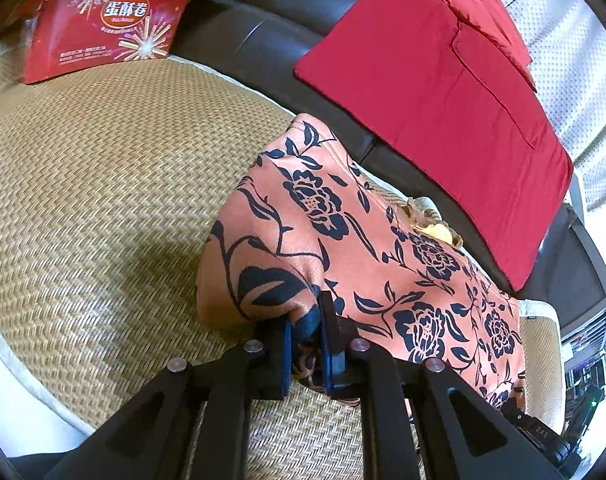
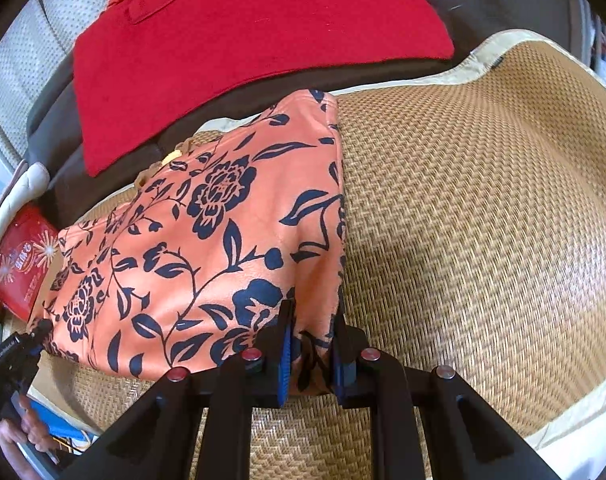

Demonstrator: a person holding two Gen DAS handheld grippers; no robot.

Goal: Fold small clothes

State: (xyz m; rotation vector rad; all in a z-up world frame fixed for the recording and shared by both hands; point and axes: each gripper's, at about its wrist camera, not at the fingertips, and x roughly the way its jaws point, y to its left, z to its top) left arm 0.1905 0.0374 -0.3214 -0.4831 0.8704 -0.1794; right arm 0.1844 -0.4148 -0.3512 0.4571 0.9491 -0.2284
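Garment (image 1: 343, 240) on mat (image 1: 103, 180) (cushion (image 1: 443, 100) behind).

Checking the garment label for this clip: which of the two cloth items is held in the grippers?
The orange cloth with dark blue flowers, pinched by the left gripper and right gripper. The plain red cloth lies untouched behind it.

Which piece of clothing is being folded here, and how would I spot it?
Find the wide woven straw mat on the dark sofa. At its back edge lies an orange garment with dark blue flowers, pinched by both tongs. The plain red cloth behind it has no print.
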